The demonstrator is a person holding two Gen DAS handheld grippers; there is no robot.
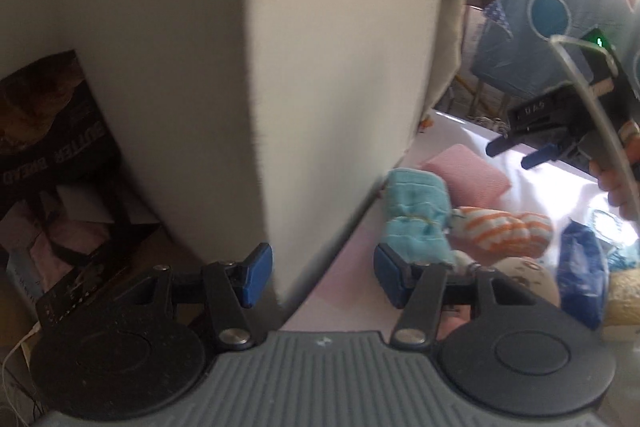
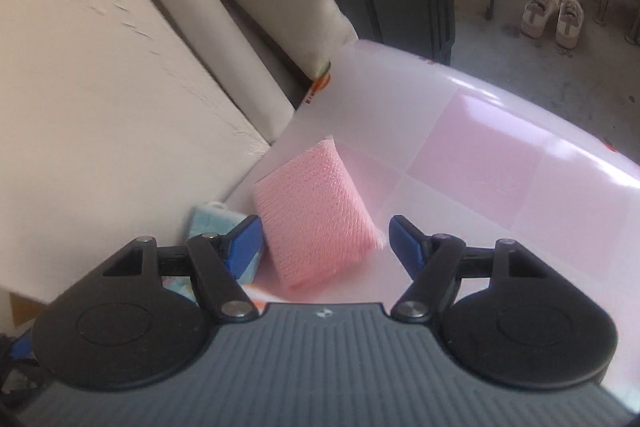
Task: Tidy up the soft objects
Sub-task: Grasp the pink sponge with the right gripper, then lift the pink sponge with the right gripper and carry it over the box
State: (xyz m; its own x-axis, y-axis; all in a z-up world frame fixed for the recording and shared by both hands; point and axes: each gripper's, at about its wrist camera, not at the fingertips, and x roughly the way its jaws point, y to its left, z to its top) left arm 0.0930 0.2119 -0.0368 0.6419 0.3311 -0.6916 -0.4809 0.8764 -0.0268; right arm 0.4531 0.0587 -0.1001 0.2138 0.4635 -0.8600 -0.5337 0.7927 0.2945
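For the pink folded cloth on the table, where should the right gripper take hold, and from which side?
Grip the pink folded cloth across its two long sides, near the middle, coming down from above. It lies flat as a thick block with its long sides roughly in line with the right gripper, whose open jaws already stand either side of it; the table beside it looks free.

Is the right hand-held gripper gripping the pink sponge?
No. The right hand-held gripper has both pads clear of the pink sponge.

Each view is taken from behind its own fingers, angled steeply down and close to the table (image 2: pixel 500 147). The pink sponge (image 2: pixel 316 215) (image 1: pixel 464 175) and blue cloth (image 1: pixel 416 219) (image 2: pixel 210 221) are shared by both views.
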